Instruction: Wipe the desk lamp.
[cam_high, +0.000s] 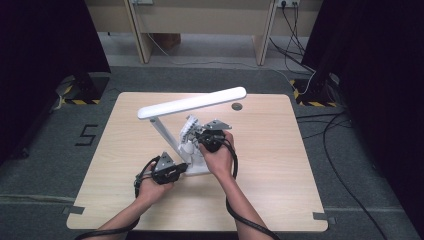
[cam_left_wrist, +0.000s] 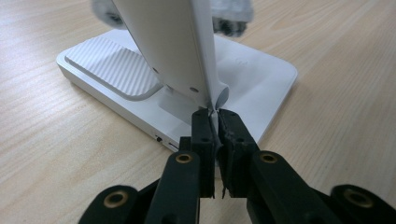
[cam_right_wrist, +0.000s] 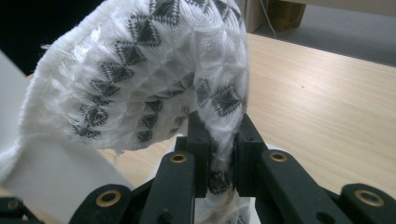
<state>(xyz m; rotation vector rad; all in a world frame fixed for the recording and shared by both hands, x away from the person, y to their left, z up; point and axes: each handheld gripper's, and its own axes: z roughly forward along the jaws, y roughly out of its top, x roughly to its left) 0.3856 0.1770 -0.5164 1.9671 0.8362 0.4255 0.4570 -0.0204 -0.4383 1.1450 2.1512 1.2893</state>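
A white desk lamp (cam_high: 192, 102) stands mid-table on a flat base (cam_left_wrist: 107, 70), its arm (cam_left_wrist: 168, 42) slanting up. At the foot of that arm my left gripper (cam_left_wrist: 215, 116) is shut on a thin white edge; in the high view the same left gripper (cam_high: 184, 169) sits at the base's near left corner. A white woven cloth (cam_right_wrist: 154, 70) with dark diamond marks is pinched in my right gripper (cam_right_wrist: 223, 135), which is shut on it. From above, the right gripper (cam_high: 199, 136) holds the cloth (cam_high: 189, 129) against the lamp's arm, just above the base.
The light wooden table (cam_high: 280, 165) has a small round grommet (cam_high: 237, 106) near its far edge. Cables run across the grey floor at the right. A wooden bench frame stands beyond the table.
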